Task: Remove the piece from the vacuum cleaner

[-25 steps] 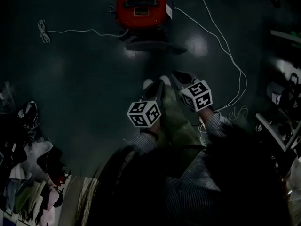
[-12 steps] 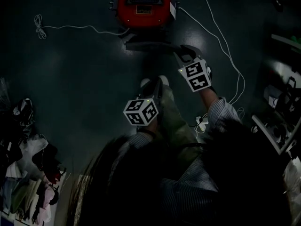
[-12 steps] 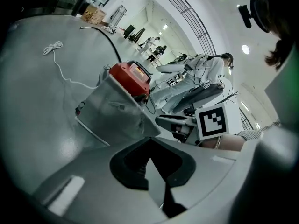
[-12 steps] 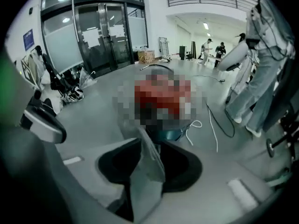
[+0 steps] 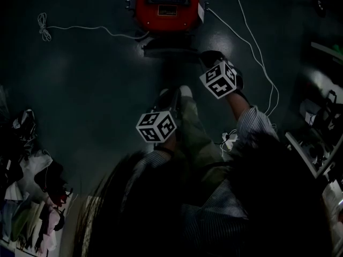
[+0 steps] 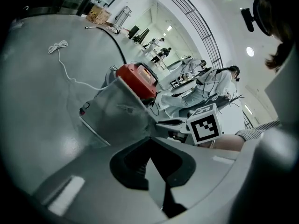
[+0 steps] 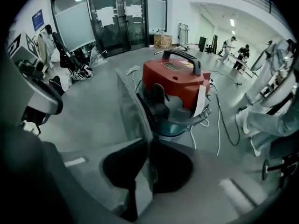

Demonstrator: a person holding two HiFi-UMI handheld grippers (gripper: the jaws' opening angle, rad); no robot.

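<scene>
**Task item.** The red vacuum cleaner [image 5: 167, 7] stands on the floor [image 5: 80, 90] at the far edge of the head view, handle on top. A dark piece [image 5: 169, 50] sits low against its near side. In the right gripper view this area is a grey-green base carrying a black fitting [image 7: 158, 101].

**Right gripper** [image 5: 207, 57]. Positioned just beside the right end of the dark piece. The views do not show whether it touches. The jaws are closing, with only a narrow gap left and nothing between them. The vacuum cleaner lies beyond the tips.

**Left gripper** [image 5: 167, 96]. Held back over the person's light shoes [image 5: 185, 91], well apart from the vacuum cleaner. The jaws are together and empty.

**Surroundings.**
- A white cord [image 5: 252, 42] runs from the machine's right side across the floor, passing close to the right gripper. A second length ends in a knotted bundle [image 5: 42, 25] toward the left edge.
- A white tag [image 7: 201, 101] hangs at the machine's front.
- A heap of clothes and bags [image 5: 27, 159] lies along the left edge of the floor.
- Chair frames [image 5: 316, 143] stand along the right edge.
- Glass doors [image 7: 117, 17] and people [image 7: 231, 48] are visible far behind.
</scene>
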